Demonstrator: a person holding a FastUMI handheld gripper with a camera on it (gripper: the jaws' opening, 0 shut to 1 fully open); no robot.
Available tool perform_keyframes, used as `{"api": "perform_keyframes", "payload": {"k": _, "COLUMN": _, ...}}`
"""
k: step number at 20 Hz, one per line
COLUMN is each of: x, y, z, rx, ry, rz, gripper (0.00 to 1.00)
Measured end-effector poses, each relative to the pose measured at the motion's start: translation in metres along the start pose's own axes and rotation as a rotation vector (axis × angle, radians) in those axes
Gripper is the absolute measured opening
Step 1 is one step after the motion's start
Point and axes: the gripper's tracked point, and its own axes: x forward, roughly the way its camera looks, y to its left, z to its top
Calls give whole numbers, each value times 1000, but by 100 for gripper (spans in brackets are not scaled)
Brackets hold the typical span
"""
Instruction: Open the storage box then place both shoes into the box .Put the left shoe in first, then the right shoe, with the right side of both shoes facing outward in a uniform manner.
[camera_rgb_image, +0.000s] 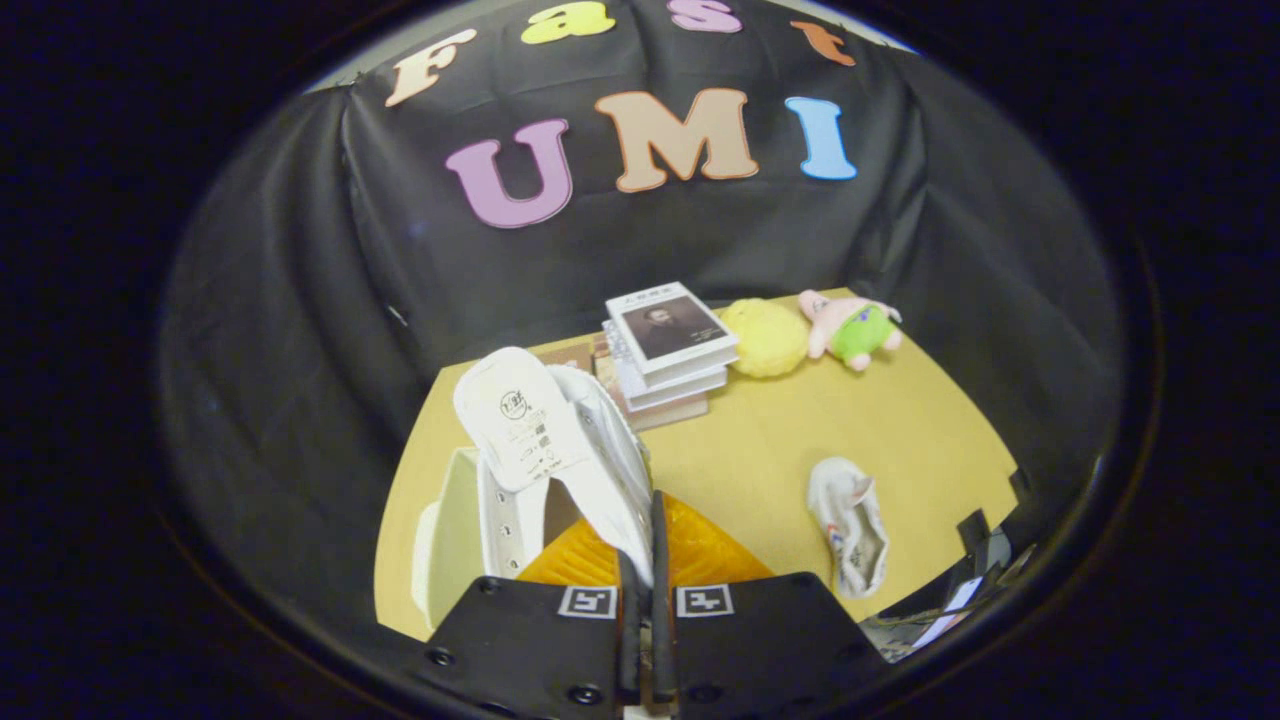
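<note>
While tool (641, 560) pinches shoe (560, 440), table (800, 430) sits black-draped.

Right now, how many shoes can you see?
2. One white shoe is pinched in the claw, raised over the storage box. The other shoe lies on the table, beside the claw.

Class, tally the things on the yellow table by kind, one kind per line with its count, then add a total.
Shoes: 2 (held shoe, its edge pinched between the closed jaws of the gripper; other shoe lying on the table)
Storage box: 1
Book stack: 1
Plush toys: 2 (yellow, pink)
Total: 6
</note>
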Motion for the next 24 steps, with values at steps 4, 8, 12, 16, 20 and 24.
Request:
{"api": "perform_keyframes", "payload": {"k": 4, "x": 23, "y": 55, "z": -44, "rx": 70, "ry": 105, "rz": 86, "gripper": 8}}
{"api": "perform_keyframes", "payload": {"k": 8, "x": 47, "y": 76, "z": -53, "rx": 129, "ry": 142, "rz": 106, "gripper": 8}}
{"api": "perform_keyframes", "payload": {"k": 12, "x": 64, "y": 65, "z": -56, "rx": 135, "ry": 191, "rz": 9, "gripper": 8}}
{"api": "perform_keyframes", "payload": {"k": 16, "x": 78, "y": 66, "z": -64, "rx": 143, "ry": 260, "rz": -17, "gripper": 8}}
{"api": "perform_keyframes", "payload": {"k": 20, "x": 94, "y": 76, "z": -62, "rx": 167, "ry": 268, "rz": -31, "gripper": 8}}
{"api": "perform_keyframes", "payload": {"k": 24, "x": 104, "y": 79, "z": -83, "rx": 153, "ry": 315, "rz": -91, "gripper": 8}}
